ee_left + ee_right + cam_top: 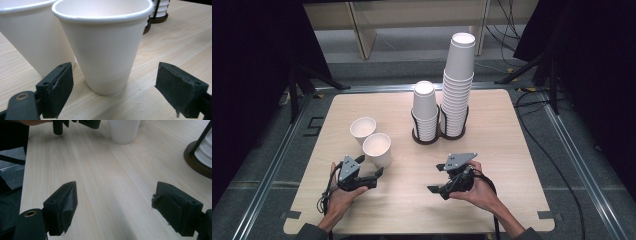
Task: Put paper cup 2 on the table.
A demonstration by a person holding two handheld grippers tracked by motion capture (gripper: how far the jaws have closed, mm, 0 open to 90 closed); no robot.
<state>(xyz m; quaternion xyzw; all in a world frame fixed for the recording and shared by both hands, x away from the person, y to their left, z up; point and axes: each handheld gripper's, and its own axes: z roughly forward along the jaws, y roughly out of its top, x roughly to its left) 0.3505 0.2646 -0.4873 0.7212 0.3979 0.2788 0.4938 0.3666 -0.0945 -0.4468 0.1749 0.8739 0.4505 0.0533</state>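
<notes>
Two loose white paper cups stand upright side by side on the left of the wooden table: a near cup and a far cup. My left gripper lies just in front of the near cup, jaws apart. In the left gripper view the near cup stands just beyond the left gripper, touching neither pad, with the far cup behind it to the left. My right gripper rests open at the front right, and the right gripper has bare table between its jaws.
A short stack of cups and a tall stack stand in a dark wire holder at the table's middle back. The holder's base is at the right edge of the right gripper view. Cables trail across the floor at the right.
</notes>
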